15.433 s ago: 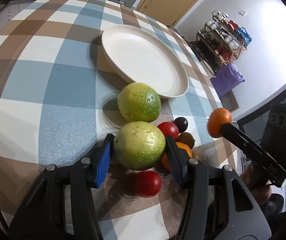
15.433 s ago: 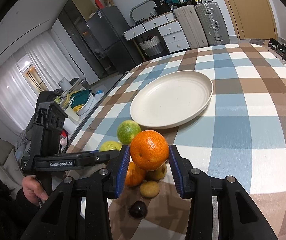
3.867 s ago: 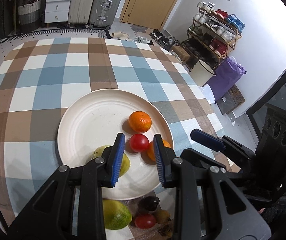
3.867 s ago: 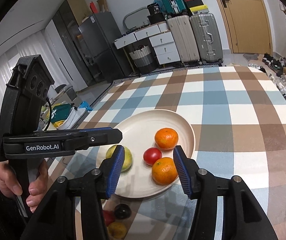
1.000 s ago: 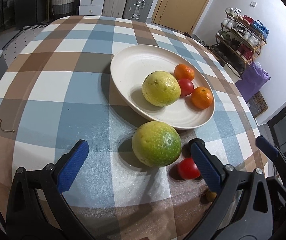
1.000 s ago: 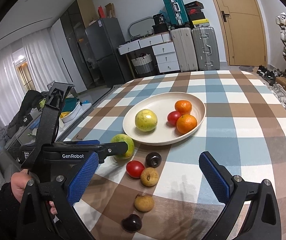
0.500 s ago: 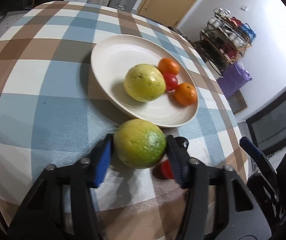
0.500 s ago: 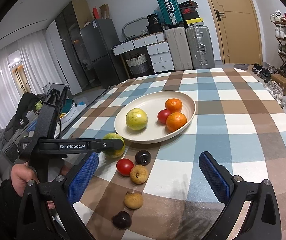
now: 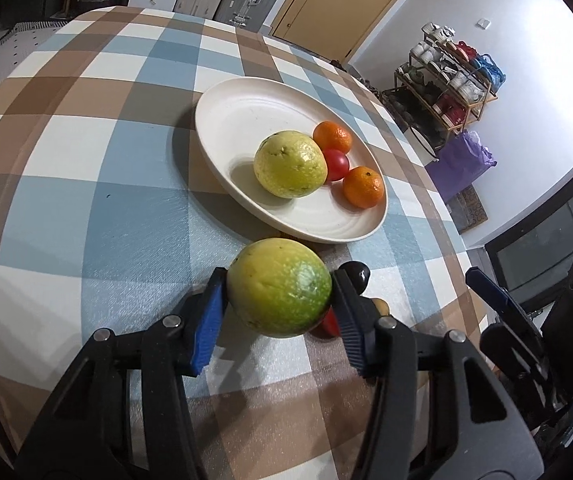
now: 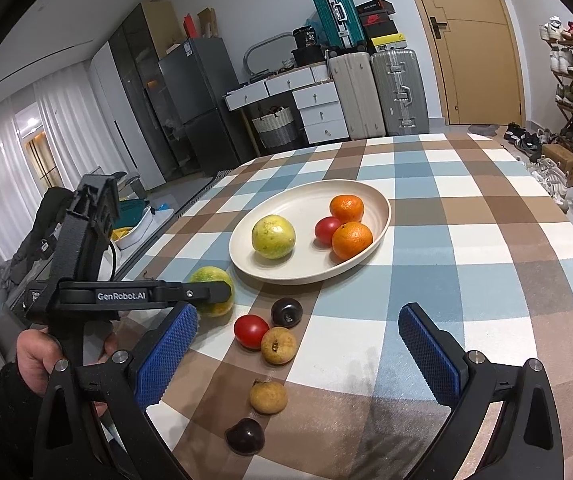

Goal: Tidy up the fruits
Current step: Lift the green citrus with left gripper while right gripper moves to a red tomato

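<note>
The left gripper [image 9: 278, 312] is clamped on the green fruit [image 9: 279, 288], pads against both sides. Just ahead lies the plate [image 9: 246, 120]. The right gripper [image 10: 298, 348] stands released, holding nothing.

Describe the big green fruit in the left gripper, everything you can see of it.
The green fruit is large, round, with speckled skin, yellow-green on top and deeper green toward its lower right. The left gripper is clamped on its sides with blue pads. It sits just short of the cream plate, near the checked tablecloth; whether it still touches the cloth is unclear.
</note>
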Available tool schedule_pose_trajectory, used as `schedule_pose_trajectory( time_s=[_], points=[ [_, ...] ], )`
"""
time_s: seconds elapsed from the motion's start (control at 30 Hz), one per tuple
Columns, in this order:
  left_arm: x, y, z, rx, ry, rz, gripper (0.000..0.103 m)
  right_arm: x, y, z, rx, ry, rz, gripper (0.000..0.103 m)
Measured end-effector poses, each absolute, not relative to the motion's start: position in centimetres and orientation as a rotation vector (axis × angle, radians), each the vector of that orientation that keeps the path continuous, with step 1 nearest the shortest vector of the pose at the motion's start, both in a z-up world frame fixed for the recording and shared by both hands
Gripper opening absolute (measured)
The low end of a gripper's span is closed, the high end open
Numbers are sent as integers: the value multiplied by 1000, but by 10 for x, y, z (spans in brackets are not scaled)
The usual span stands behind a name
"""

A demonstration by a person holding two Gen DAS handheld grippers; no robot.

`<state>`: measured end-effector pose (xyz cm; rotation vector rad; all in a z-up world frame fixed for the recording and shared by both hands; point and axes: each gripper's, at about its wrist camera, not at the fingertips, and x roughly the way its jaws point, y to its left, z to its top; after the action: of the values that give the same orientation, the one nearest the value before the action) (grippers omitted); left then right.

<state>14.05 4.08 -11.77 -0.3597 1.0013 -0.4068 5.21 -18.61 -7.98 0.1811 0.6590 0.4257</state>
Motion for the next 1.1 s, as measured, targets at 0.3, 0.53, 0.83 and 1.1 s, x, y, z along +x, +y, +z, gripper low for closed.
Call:
schedule_pose_trajectory(
  time_s=[0.3, 0.53, 0.83, 1.1],
  points=[
    [124, 58, -103, -367, 947, -378, 49, 55, -176, -84, 169, 678, 463, 102],
    [114, 76, -97, -389, 927, -359, 49, 62, -160, -93, 154, 722, 517, 102],
    [106, 93, -93, -411, 904, -342, 49, 73, -136, -104, 99, 790, 563, 88],
    [106, 104, -98, -443, 906, -351, 49, 81, -118, -112, 39, 836, 572, 79]
  ],
)
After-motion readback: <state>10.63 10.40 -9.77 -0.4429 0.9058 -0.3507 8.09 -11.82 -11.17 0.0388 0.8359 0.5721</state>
